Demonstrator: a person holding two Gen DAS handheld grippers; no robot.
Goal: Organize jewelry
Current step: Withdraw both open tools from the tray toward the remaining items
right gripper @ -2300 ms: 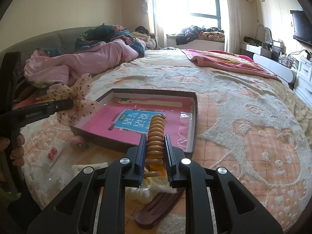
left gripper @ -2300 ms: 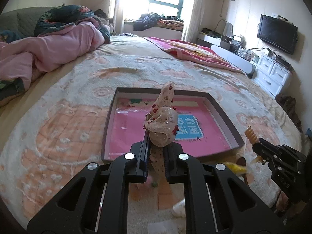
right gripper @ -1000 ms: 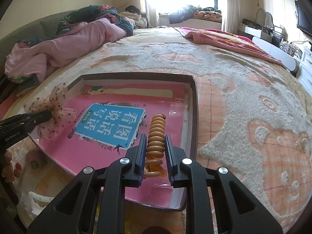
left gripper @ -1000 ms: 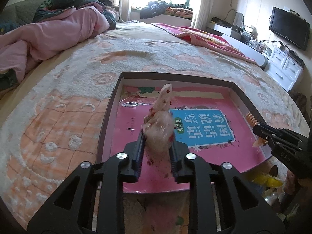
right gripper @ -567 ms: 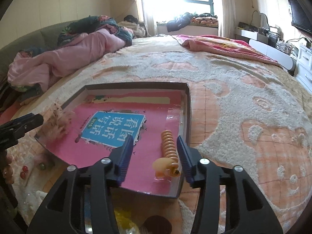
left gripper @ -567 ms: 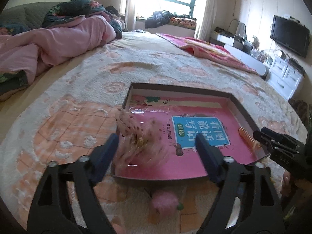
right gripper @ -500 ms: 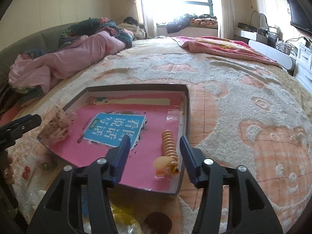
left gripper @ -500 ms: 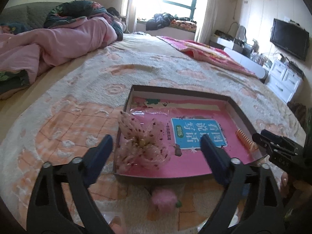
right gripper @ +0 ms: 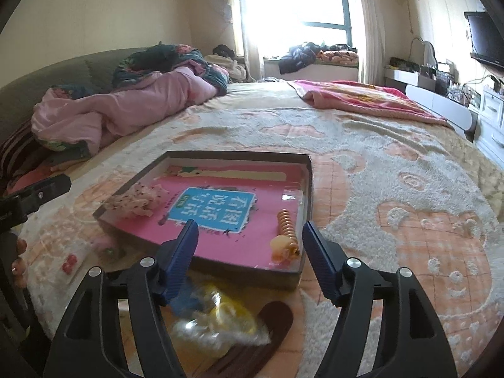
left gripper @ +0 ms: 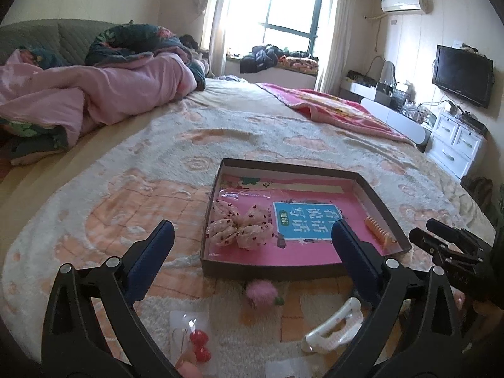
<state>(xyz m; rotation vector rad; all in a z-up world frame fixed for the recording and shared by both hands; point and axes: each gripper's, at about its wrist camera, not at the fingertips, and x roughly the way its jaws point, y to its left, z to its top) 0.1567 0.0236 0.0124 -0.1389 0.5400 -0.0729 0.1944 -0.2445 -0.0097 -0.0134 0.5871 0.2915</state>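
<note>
Jaws of both the left hand-held gripper (left gripper: 252, 239) and right hand-held gripper (right gripper: 250, 236) are opening empty, having just dropped the bow (left gripper: 239, 228) and spiral clip (right gripper: 286, 223) into the tray (left gripper: 271, 266); loose pieces are still awaiting.

Both cameras sit low over the bed, each looking forward and slightly down along its own gripper toward the shallow box (left gripper: 302, 264) and the window (left gripper: 289, 12) beyond. The left wrist view looks from the box's near left corner, its fingers (left gripper: 151, 255) framing the box. The right wrist view looks from the box's near right corner (right gripper: 296, 278). Both views share the box, the pink quilt (right gripper: 126, 110) left of it and the window.
</note>
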